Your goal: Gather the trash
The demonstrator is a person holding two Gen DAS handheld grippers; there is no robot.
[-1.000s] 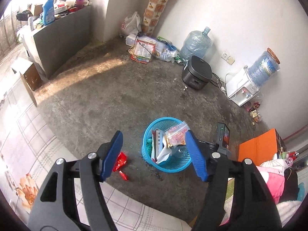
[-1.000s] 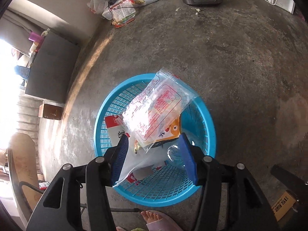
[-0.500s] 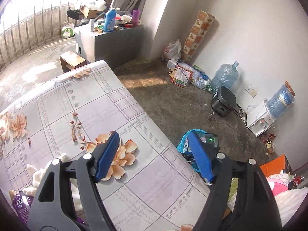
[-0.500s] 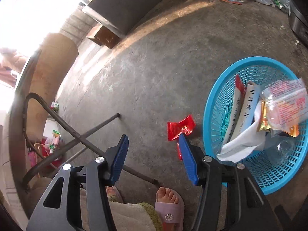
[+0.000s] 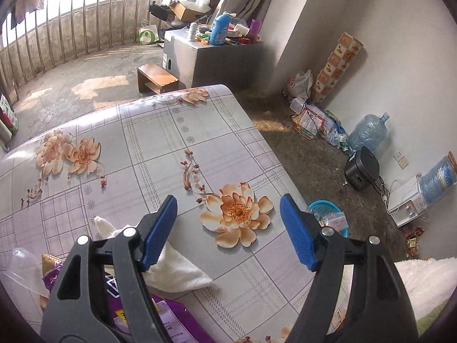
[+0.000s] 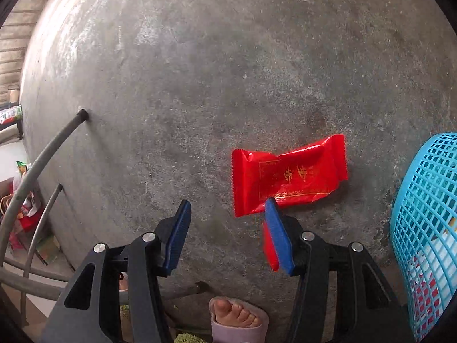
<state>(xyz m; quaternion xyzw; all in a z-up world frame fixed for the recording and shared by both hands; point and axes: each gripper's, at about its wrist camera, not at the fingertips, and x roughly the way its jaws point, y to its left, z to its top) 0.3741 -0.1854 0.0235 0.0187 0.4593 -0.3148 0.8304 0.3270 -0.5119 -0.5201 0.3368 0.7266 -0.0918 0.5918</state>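
I am holding my right gripper (image 6: 227, 233) low over the concrete floor (image 6: 200, 71), pointing steeply down, its jaws standing partly apart with nothing between them. The red wrapper (image 6: 288, 175) is lying flat on the floor just ahead of my fingers and off toward the outer one: that blue pad is overlapping the wrapper's near edge in my view, while the other pad is standing over bare concrete. The wrapper's long axis is running crosswise to my fingers, roughly along the line from pad to pad, so I judge I need to shift toward the blue basket (image 6: 425, 228), which is sitting just beyond the wrapper on that same side, or roll the wrist to close across the short way. A second red scrap (image 6: 270, 247) is showing just inside that same pad.

My left gripper (image 5: 228, 228) is hanging wide and empty over the flowered tablecloth (image 5: 171, 143), a white tissue (image 5: 174, 268) and a purple packet (image 5: 171, 317) lying by its near finger. For the floor wrapper, my right hand is plainly the nearer.
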